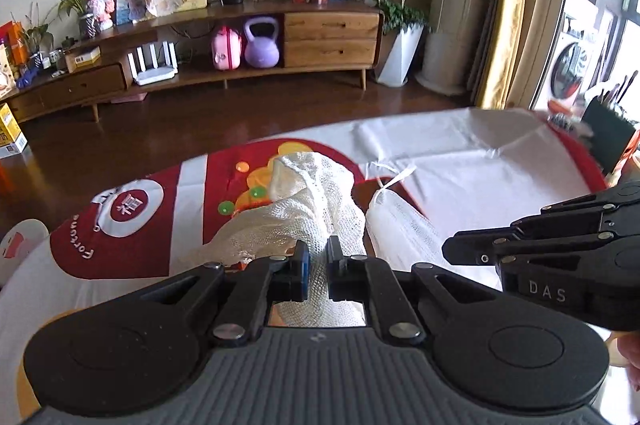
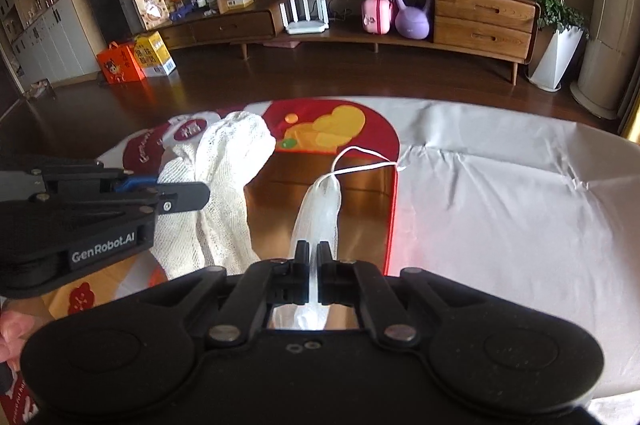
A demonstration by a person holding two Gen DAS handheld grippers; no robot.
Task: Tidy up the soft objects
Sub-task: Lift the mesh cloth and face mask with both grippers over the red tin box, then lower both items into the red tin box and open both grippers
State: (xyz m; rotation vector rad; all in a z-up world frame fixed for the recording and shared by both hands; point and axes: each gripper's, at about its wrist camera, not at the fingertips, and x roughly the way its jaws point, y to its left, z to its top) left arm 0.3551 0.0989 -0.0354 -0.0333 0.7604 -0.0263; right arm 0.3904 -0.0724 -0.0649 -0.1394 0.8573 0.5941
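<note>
My left gripper (image 1: 317, 253) is shut on a white knitted cloth (image 1: 316, 201), held bunched above the table; the cloth also shows in the right wrist view (image 2: 228, 161), hanging beside the left gripper (image 2: 192, 197). My right gripper (image 2: 313, 257) is shut on a thin white mesh drawstring bag (image 2: 320, 209), whose white cord (image 2: 360, 161) loops forward. In the left wrist view the mesh bag (image 1: 400, 221) lies to the right of the cloth, with the right gripper (image 1: 452, 249) at its near end.
A table covered with a red, white and orange printed sheet (image 2: 500, 205) lies under both grippers. Beyond its far edge are a dark wood floor and a low wooden TV cabinet (image 2: 480, 13). A dark box of utensils (image 1: 608, 141) stands at the table's right end.
</note>
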